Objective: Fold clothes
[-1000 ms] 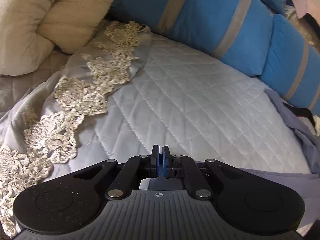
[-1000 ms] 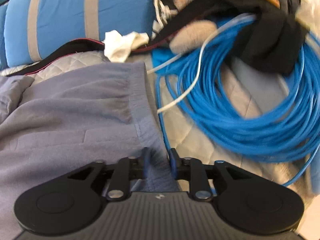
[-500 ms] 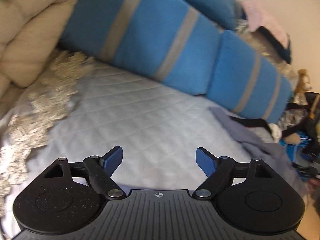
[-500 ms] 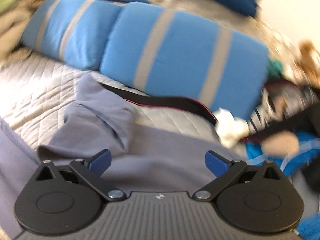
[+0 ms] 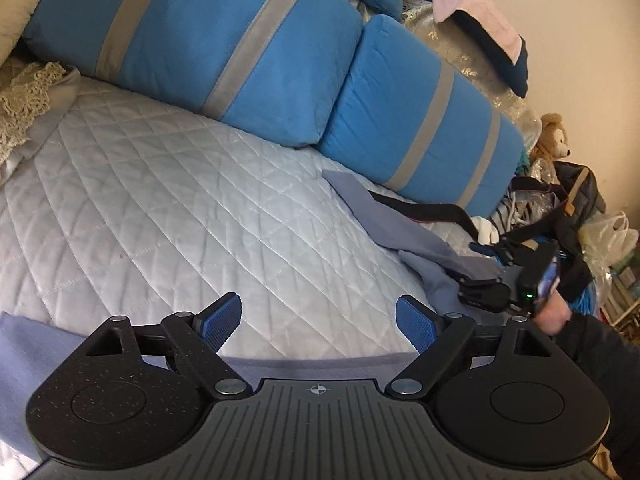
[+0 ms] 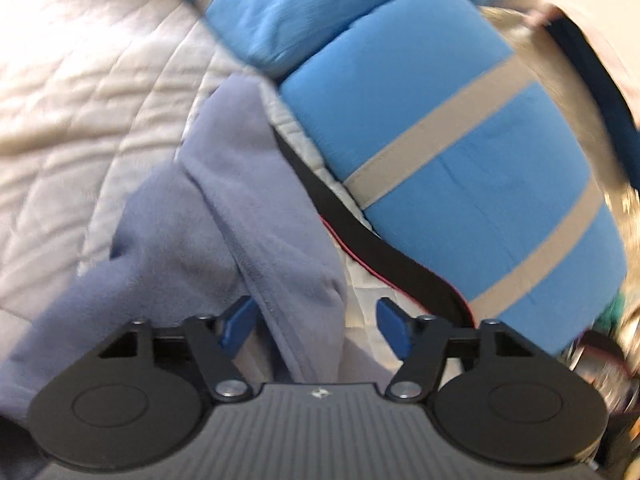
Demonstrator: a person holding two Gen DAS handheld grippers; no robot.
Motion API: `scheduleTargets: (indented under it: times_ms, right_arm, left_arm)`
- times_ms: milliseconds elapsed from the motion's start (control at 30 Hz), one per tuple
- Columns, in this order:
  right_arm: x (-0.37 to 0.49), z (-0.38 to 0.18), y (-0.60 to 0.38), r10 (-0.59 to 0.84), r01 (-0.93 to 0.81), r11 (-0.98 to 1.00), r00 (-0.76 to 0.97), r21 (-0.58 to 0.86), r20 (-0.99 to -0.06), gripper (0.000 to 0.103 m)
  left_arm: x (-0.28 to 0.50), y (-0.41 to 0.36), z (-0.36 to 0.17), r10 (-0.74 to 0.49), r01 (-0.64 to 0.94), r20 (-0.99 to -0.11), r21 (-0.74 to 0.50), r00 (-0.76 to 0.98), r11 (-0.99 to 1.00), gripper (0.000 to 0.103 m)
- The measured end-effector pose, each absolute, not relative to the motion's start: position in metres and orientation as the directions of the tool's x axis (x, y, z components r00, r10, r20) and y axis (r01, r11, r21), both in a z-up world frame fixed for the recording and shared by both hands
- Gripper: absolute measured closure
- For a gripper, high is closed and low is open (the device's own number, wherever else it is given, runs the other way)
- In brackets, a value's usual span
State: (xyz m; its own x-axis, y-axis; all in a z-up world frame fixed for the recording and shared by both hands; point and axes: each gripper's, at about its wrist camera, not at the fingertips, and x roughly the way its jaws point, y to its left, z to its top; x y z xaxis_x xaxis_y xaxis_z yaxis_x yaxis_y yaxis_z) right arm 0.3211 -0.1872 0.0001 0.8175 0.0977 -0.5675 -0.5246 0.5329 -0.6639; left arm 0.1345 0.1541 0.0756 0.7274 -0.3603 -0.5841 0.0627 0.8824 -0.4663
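No words, brand names, labels or numbers can be read in either view. The only sign is a small crosshair emblem printed at the top centre of each gripper's ribbed grey body (image 5: 318, 390), low in the middle of the frame; in the right wrist view the same spot (image 6: 319, 392) is too blurred to make out more than a pale mark. At the right edge of the left wrist view a small green light (image 5: 529, 296) glows on a dark device, with no legible lettering beside it.
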Motion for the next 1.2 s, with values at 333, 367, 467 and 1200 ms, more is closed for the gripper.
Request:
scheduleTargets:
  times_ms: [333,367,467,1200]
  right_arm:
    - [0.313,0.021,-0.187,0.148,-0.528,0.614,0.807,-0.586,-0.572,0.103]
    - [0.314,0.026,-0.188,0.158,-0.528,0.632,0.804,-0.567,-0.574,0.103]
    - [0.316,0.038,-0.191,0.184,-0.528,0.682,0.793,-0.505,-0.580,0.103]
    - [0.255,0.127,-0.151,0.413,-0.608,0.668,0.782,-0.429,-0.467,0.103]
  left_arm:
    - [0.132,0.149,0.069,-0.369,0.051,-0.606,-0.475,0.704,0.878,0.017]
    - [0.133,0.149,0.069,-0.369,0.049,-0.606,-0.477,0.704,0.877,0.017]
    - [0.135,0.148,0.069,-0.379,0.050,-0.600,-0.491,0.705,0.870,0.017]
    - [0.176,0.114,0.037,-0.613,0.030,-0.382,-0.833,0.692,0.552,0.015]
